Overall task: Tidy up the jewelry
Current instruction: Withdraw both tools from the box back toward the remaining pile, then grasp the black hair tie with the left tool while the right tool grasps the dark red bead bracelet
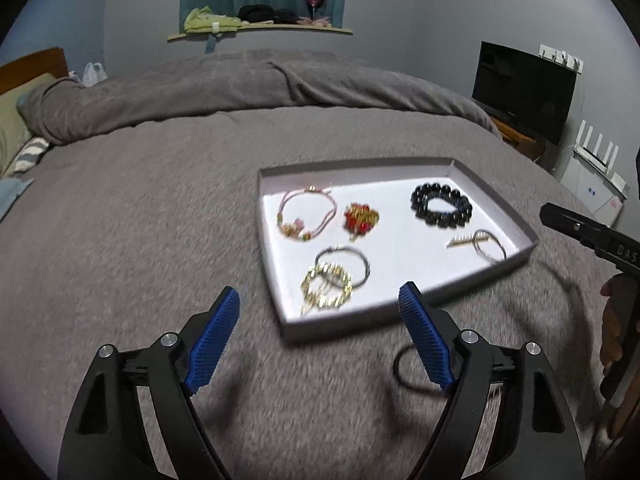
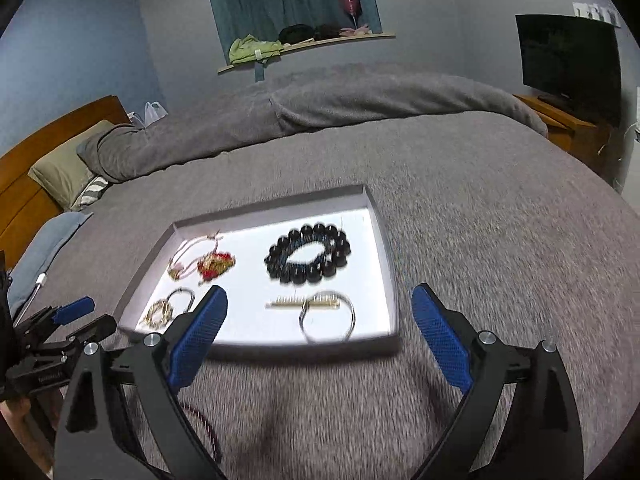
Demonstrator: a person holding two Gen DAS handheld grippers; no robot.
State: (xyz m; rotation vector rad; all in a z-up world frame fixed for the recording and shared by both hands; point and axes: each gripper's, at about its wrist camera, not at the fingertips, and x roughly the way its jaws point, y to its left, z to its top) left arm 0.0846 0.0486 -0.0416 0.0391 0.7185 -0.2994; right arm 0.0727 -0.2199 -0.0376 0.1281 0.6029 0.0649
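A shallow white tray lies on the grey blanket. It holds a pink cord bracelet, a red and gold piece, a black bead bracelet, a silver ring with a gold bar and a gold chain bracelet. My left gripper hovers open just short of the tray's near edge, with nothing between its fingers. In the right wrist view my right gripper is likewise open and empty before the tray, near the silver ring and black beads.
A thin black loop lies on the blanket beside my left gripper's right finger. A dark red beaded strand shows under my right gripper's left finger. Folded grey bedding is behind the tray, a television at the far right.
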